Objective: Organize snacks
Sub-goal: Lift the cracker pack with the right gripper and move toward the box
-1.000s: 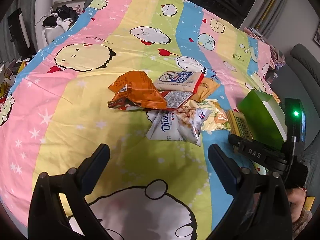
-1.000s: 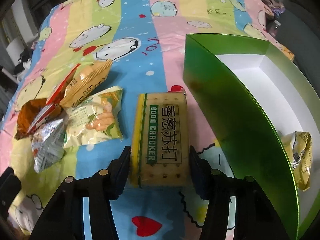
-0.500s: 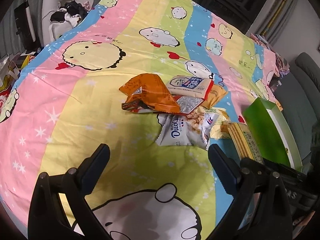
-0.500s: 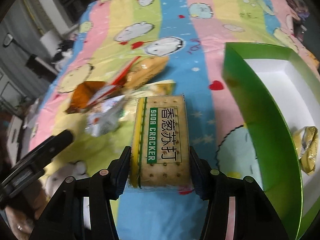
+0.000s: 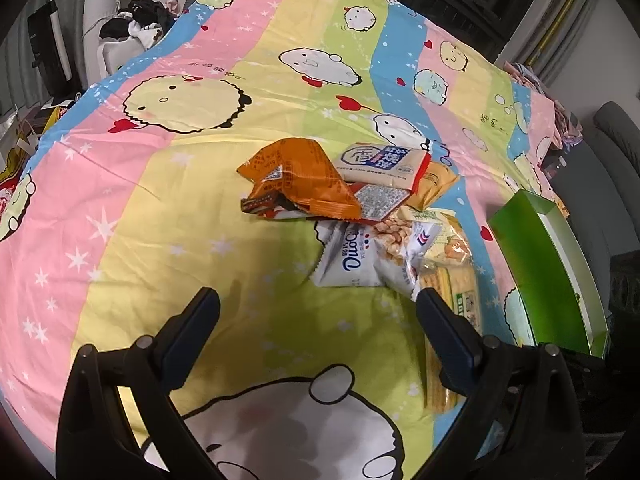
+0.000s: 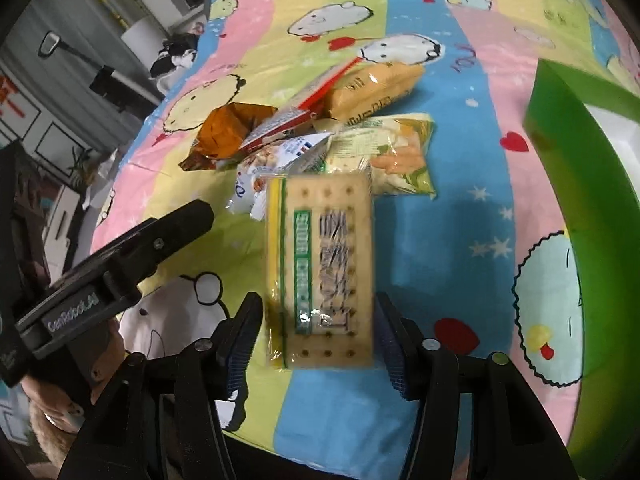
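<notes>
Your right gripper (image 6: 316, 336) is opening: the soda cracker pack (image 6: 324, 268) is between the jaws, but there is a gap on both sides, so it is no longer clamped. The pack looks light and stiff, its film probably slippery, and the crackers inside break easily; take it by the long sides, gently. It is blurred, just beside the snack pile (image 5: 360, 208) on the bedsheet (image 5: 160, 220), with the green box (image 6: 560, 152) to the right, apart. Your left gripper (image 5: 318, 312) is wide apart and empty, near the white nut bag (image 5: 360, 260). This gripper stands close to the pack's left.
</notes>
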The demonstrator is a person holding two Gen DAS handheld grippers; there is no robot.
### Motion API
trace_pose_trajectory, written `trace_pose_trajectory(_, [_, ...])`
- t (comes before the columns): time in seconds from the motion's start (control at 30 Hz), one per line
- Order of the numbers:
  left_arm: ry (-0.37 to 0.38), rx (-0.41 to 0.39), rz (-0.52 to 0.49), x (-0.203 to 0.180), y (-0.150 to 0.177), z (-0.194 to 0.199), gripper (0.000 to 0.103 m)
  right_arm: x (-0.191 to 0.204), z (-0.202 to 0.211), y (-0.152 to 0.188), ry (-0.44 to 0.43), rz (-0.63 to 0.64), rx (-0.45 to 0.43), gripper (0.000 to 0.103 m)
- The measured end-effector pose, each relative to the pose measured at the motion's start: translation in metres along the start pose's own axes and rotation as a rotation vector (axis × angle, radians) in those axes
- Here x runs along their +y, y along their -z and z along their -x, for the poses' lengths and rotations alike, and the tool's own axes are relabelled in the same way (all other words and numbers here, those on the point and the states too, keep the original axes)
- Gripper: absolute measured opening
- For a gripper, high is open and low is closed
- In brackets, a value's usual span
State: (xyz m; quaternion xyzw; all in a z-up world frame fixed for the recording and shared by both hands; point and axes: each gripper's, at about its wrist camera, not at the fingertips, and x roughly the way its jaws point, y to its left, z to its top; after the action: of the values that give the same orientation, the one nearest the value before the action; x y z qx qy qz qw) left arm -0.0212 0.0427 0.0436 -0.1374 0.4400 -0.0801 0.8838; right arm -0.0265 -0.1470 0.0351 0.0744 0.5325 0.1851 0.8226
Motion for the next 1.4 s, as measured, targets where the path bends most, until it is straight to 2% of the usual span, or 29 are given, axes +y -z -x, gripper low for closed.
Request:
trace_pose_trajectory(0.03, [0.006, 0.002, -0.006, -0.002, 0.0, 0.0, 0.099, -0.002, 0.002, 0.0, 0.005, -0.006, 0.007, 0.068])
trace_pose_trajectory(0.1, [0.029, 0.007, -0.017, -0.005, 0.001, 0.0, 0.098, -0.004, 0.011, 0.001, 0.008, -0.005, -0.012, 0.071])
trace_pose_trajectory(0.23, [0.097, 0.019, -0.036, -0.015, 0.003, 0.0, 0.098, -0.018, 0.038, -0.001, -0.047, -0.044, -0.086, 0.072])
trace_pose_trajectory(0.37, [0.137, 0.03, -0.062, -0.029, 0.007, -0.002, 0.096, -0.042, 0.056, -0.008, -0.124, -0.163, -0.163, 0.072])
trace_pose_trajectory(0.47, [0.187, 0.043, -0.073, -0.039, 0.009, -0.005, 0.093, -0.048, 0.057, -0.011, -0.117, -0.184, -0.206, 0.072])
trace_pose_trajectory(0.6, [0.195, 0.054, -0.11, -0.057, 0.015, -0.012, 0.092, -0.049, 0.039, -0.017, -0.181, -0.19, -0.17, 0.072])
trace_pose_trajectory(0.73, [0.207, 0.073, -0.125, -0.065, 0.02, -0.022, 0.084, -0.047, 0.021, -0.019, -0.132, -0.199, -0.128, 0.072])
trace_pose_trajectory(0.83, [0.218, 0.086, -0.113, -0.065, 0.021, -0.029, 0.074, -0.047, 0.013, -0.02, -0.174, -0.202, -0.115, 0.071])
trace_pose_trajectory(0.9, [0.222, 0.093, -0.106, -0.065, 0.021, -0.032, 0.07, -0.046, 0.007, -0.02, -0.169, -0.197, -0.103, 0.065])
trace_pose_trajectory(0.93, [0.224, 0.1, -0.103, -0.065, 0.022, -0.034, 0.063, -0.047, 0.006, -0.019, -0.167, -0.198, -0.097, 0.064])
trace_pose_trajectory(1.0, [0.224, 0.11, -0.108, -0.066, 0.024, -0.037, 0.06, -0.048, 0.0, -0.018, -0.17, -0.201, -0.08, 0.061])
trace_pose_trajectory(1.07, [0.222, 0.1, -0.124, -0.069, 0.027, -0.038, 0.053, -0.048, -0.006, -0.018, -0.179, -0.2, -0.064, 0.055])
trace_pose_trajectory(1.27, [0.206, 0.091, -0.145, -0.077, 0.03, -0.043, 0.047, -0.046, -0.018, -0.014, -0.269, -0.219, -0.044, 0.045])
trace_pose_trajectory(1.4, [0.243, 0.089, -0.097, -0.07, 0.028, -0.041, 0.045, -0.041, -0.013, -0.012, -0.245, -0.204, -0.064, 0.044])
